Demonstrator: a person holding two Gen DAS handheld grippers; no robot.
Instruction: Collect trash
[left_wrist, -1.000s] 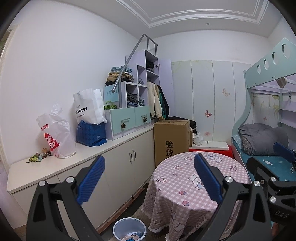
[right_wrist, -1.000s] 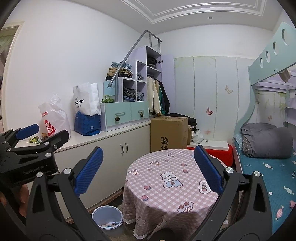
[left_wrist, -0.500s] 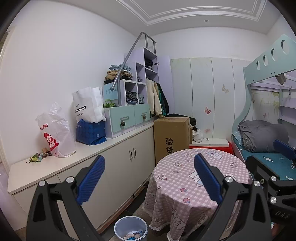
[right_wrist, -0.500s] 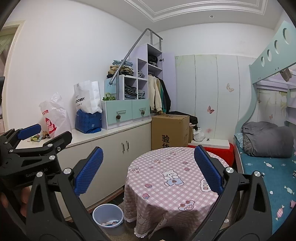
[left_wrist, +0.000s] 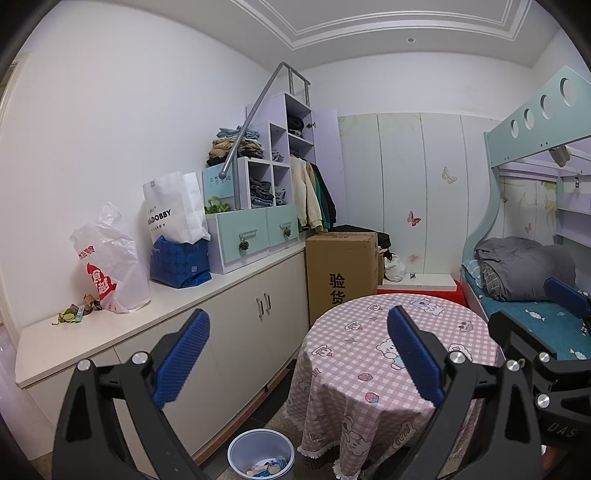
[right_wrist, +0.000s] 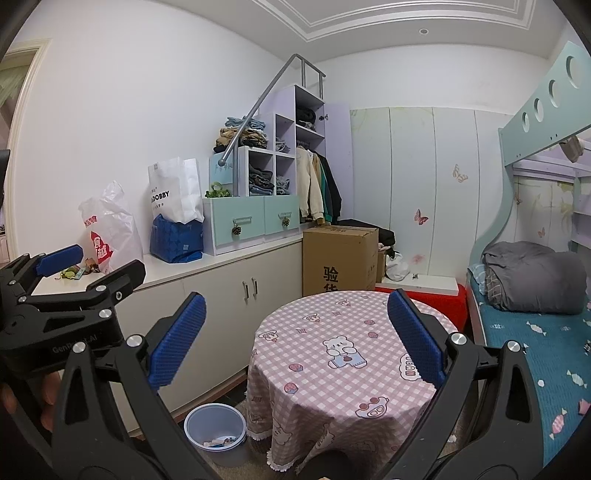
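A small pile of crumpled wrappers (left_wrist: 75, 313) lies on the white counter (left_wrist: 184, 299) at the left, beside a white plastic bag (left_wrist: 110, 262); the wrappers also show in the right wrist view (right_wrist: 75, 272). A pale blue waste bin (left_wrist: 261, 458) with scraps inside stands on the floor by the cabinet; it also shows in the right wrist view (right_wrist: 215, 432). My left gripper (left_wrist: 297, 354) is open and empty, held in the air. My right gripper (right_wrist: 293, 339) is open and empty. The left gripper shows at the left of the right wrist view (right_wrist: 90, 267).
A round table with a pink checked cloth (right_wrist: 351, 343) stands ahead. A cardboard box (left_wrist: 341, 273) stands behind it. A bunk bed (right_wrist: 535, 314) with a grey quilt is at the right. A paper bag (left_wrist: 173, 210), blue bag and drawer shelves sit on the counter.
Both grippers have shifted slightly; the view has drifted a little to the right and the bin appears further into frame. Both stay open and empty.
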